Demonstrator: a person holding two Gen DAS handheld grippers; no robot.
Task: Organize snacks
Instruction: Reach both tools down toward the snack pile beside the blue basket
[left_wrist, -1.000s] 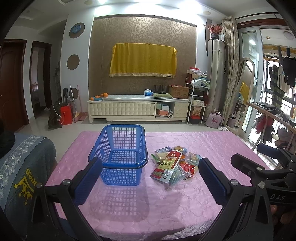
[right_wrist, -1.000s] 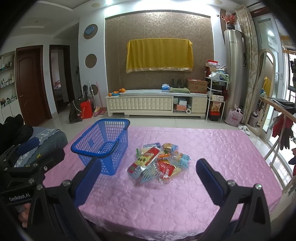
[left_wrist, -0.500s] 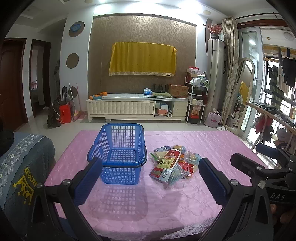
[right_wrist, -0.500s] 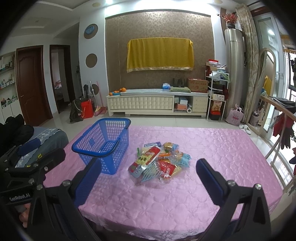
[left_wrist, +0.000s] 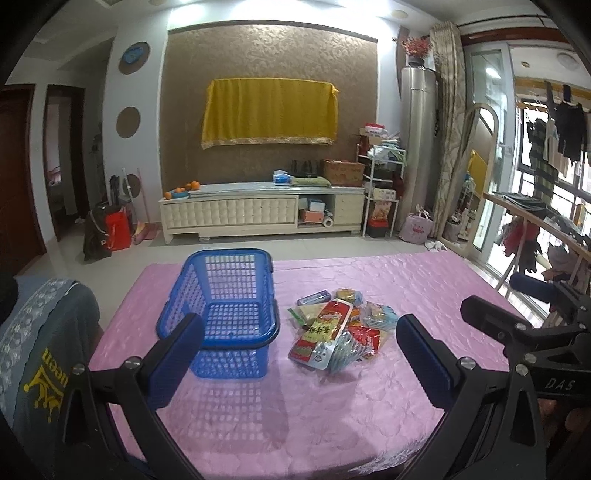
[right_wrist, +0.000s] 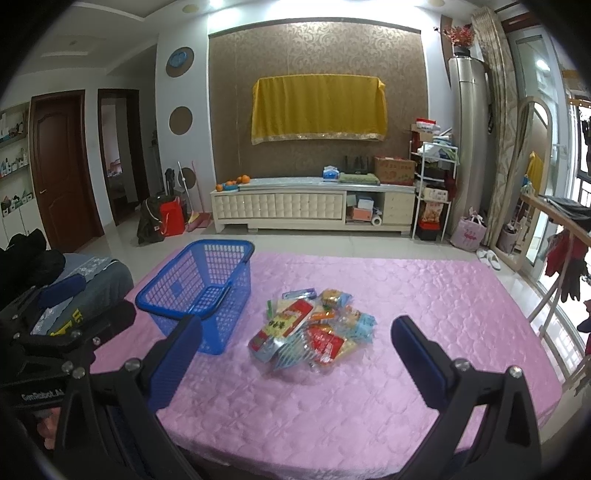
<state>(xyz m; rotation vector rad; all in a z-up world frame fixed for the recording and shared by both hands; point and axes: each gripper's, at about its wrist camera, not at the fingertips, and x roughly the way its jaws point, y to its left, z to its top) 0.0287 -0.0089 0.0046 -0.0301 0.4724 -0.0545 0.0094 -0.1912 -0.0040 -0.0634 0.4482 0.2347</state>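
Two fisheye views look forward from the near edge of a pink-covered desk toward the far wall. The left wrist view sits nearly behind the blue basket; the right wrist view sits further right of the basket. Both share basket, snack pile and desk.

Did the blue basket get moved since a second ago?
No. The blue basket sits in the same spot on the pink tablecloth, the same gap from the snack pile. Only the cameras drifted slightly.
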